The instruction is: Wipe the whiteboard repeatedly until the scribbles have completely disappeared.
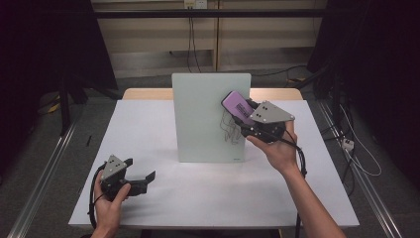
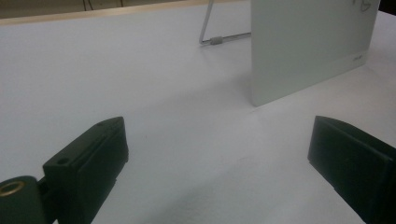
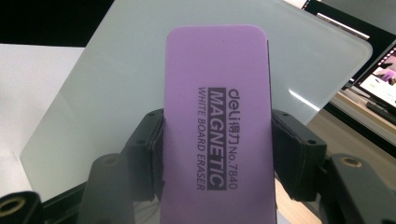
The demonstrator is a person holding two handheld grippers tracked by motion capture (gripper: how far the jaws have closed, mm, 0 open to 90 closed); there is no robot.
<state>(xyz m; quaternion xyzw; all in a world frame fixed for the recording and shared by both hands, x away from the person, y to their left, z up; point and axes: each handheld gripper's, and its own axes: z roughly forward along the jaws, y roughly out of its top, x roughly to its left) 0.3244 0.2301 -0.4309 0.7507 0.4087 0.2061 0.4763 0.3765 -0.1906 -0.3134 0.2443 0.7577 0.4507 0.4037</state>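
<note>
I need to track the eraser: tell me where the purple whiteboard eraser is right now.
In the high view, the purple eraser is clamped in the right gripper, held against the upper right of the upright whiteboard, beside the scribbles.

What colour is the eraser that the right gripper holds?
Purple, with black print. The eraser shows best in the right gripper view.

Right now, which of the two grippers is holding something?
The right gripper, raised against the upright whiteboard, is clamped on a purple eraser by its long edges. The left gripper rests low over the table, jaws wide apart with nothing between them.
</note>
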